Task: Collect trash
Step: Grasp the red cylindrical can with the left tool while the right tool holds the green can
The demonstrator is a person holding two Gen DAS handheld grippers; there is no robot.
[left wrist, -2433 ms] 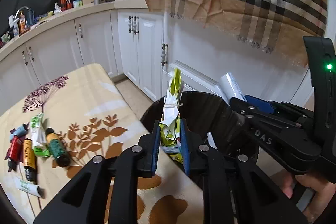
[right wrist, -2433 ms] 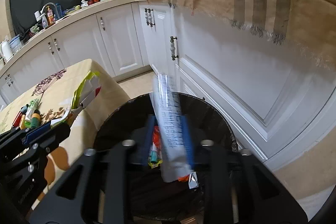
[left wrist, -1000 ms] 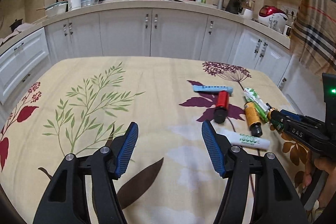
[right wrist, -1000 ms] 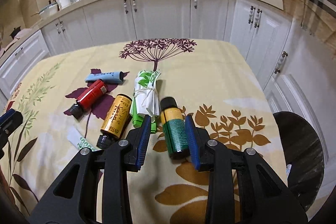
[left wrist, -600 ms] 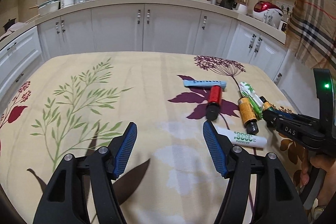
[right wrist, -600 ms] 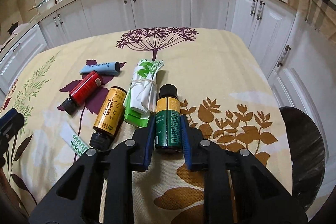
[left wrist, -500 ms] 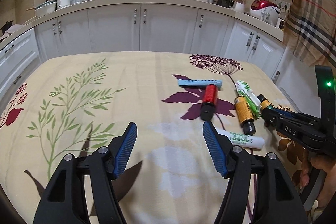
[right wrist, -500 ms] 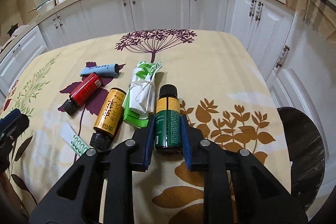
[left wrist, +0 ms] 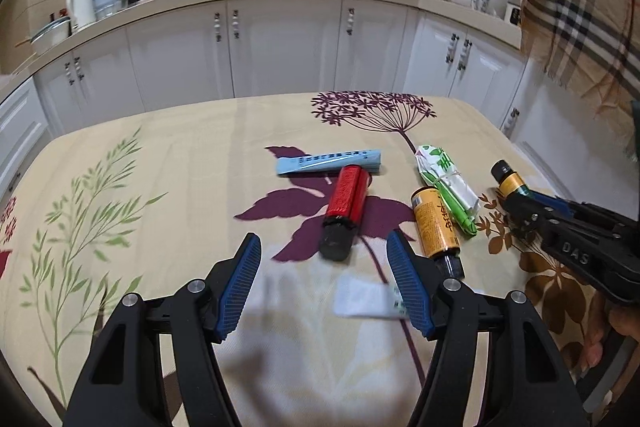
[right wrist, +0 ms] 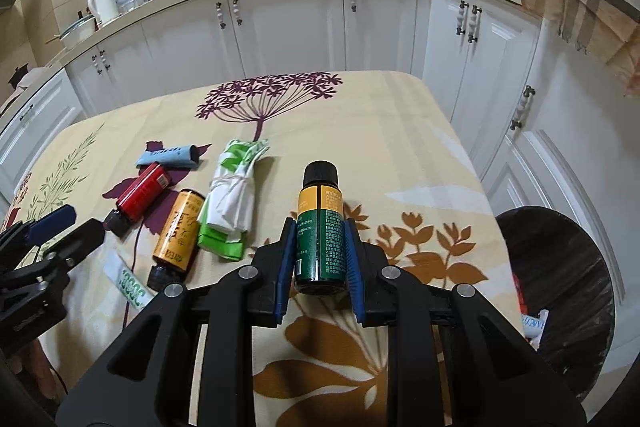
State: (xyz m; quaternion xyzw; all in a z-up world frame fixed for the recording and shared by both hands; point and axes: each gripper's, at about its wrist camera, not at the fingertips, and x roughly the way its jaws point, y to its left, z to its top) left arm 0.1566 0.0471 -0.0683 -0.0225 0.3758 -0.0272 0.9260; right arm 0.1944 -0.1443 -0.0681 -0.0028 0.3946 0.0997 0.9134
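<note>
The right claw grips a green-and-yellow bottle by its lower body above the floral worktop. The left claw, jaws wide and holding nothing, hangs over a white tube. A red bottle, orange bottle, blue tube and green-white packet lie close by; the dark bin stands beside the worktop's edge
</note>
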